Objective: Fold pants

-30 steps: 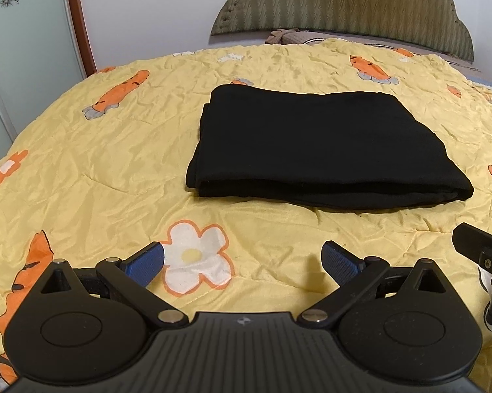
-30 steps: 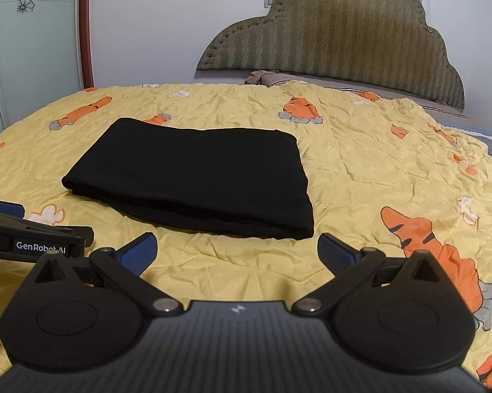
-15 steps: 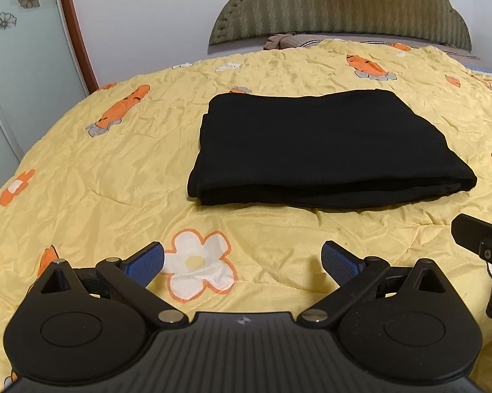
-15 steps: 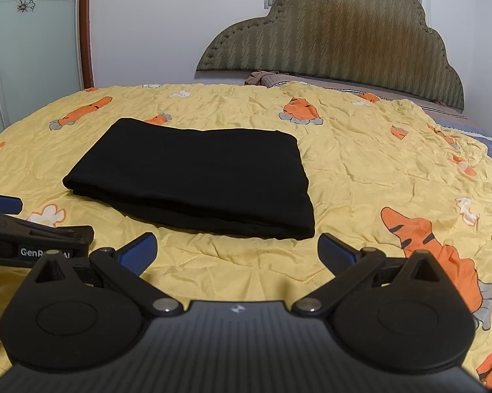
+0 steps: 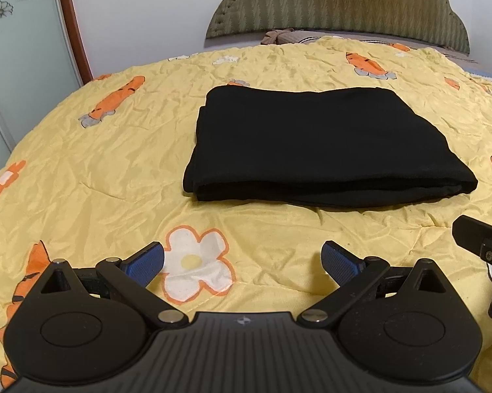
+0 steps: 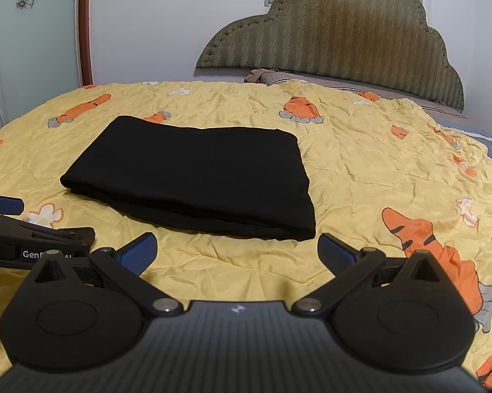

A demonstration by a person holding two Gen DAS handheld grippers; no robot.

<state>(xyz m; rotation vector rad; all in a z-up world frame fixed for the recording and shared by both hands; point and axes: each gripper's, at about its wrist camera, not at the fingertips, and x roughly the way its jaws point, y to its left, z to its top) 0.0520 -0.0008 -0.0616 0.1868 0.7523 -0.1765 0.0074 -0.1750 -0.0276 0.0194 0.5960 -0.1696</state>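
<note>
One pair of black pants (image 5: 324,150) is seen folded into a flat rectangle near the middle of the yellow bedspread (image 5: 82,177), in front of one padded headboard (image 6: 337,39). Two grippers are held apart from it at the near edge: the left gripper (image 5: 242,260) and the right gripper (image 6: 236,249), each with its two blue-padded fingers spread wide and nothing between them.

The bed (image 5: 82,190) — yellow carrot-print quilt — carries the folded black pants (image 5: 311,144).
</note>
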